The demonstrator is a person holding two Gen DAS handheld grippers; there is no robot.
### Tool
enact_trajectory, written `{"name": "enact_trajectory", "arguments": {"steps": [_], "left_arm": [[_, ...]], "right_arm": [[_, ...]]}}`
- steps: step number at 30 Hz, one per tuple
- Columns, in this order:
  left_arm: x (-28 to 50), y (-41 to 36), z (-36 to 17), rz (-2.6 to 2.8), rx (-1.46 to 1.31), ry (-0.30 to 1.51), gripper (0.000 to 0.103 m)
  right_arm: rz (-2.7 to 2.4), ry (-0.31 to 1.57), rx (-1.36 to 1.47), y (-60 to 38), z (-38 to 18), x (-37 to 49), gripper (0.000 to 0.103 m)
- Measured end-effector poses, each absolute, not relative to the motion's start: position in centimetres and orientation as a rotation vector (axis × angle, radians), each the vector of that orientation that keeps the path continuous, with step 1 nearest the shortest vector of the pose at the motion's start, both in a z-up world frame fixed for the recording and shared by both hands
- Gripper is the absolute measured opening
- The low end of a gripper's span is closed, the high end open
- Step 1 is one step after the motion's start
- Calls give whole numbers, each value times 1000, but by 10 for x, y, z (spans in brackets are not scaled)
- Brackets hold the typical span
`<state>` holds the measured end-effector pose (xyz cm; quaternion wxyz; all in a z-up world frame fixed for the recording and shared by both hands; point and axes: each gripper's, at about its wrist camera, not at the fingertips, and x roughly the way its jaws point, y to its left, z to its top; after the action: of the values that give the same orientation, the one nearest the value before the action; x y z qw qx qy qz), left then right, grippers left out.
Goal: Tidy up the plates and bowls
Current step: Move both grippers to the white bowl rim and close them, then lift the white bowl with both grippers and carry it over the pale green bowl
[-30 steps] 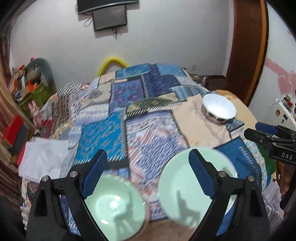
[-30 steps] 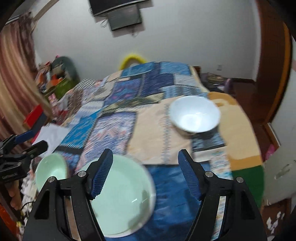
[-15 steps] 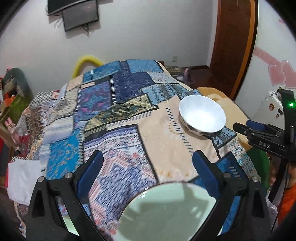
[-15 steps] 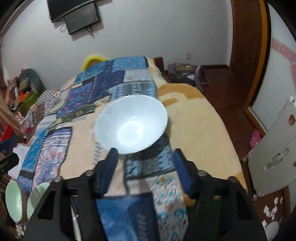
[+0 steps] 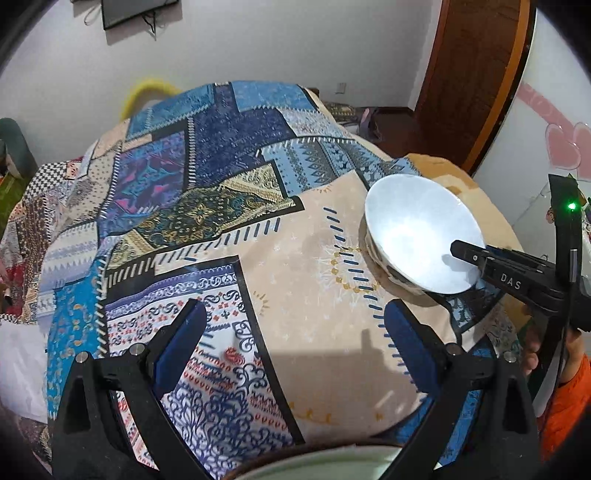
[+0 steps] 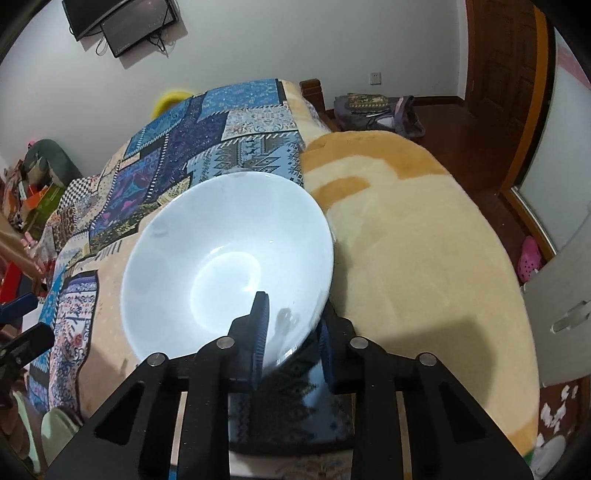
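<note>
White bowl [image 6: 221, 254] rim clamped between right gripper [image 6: 291, 332] fingers, tilted

One white bowl [image 6: 225, 266]. Two pale green dishes [image 6: 55, 424], only their edges showing at the bed's near end. Two grippers, left [image 5: 295, 336] and right [image 6: 291, 332]. One patchwork quilt [image 5: 207, 177], one wall screen [image 6: 136, 26].

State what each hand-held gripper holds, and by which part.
The right hand-held gripper clamps the white bowl by its near rim. The left hand-held gripper holds nothing.
</note>
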<state>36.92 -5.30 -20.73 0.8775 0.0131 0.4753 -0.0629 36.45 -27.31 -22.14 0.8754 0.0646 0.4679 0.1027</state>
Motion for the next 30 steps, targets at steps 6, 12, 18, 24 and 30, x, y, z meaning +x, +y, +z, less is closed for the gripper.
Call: {"name": "enact_trajectory", "arguments": {"steps": [6, 12, 18, 24, 30], "left_arm": [[380, -53, -217, -143, -11, 1011, 98], [385, -64, -225, -168, -10, 1032, 98], [390, -68, -238, -151, -3, 1064, 78], [391, -68, -253, -164, -15, 1124, 40], [394, -65, -265, -171, -30, 1157, 23]], "right_arm": [[274, 968, 96, -266, -219, 364, 20], [391, 985, 37, -243, -217, 352, 20], [496, 1010, 26, -226, -217, 343, 20], [497, 1035, 10, -213, -220, 349, 22], [455, 1074, 45, -207, -232, 359, 22]]}}
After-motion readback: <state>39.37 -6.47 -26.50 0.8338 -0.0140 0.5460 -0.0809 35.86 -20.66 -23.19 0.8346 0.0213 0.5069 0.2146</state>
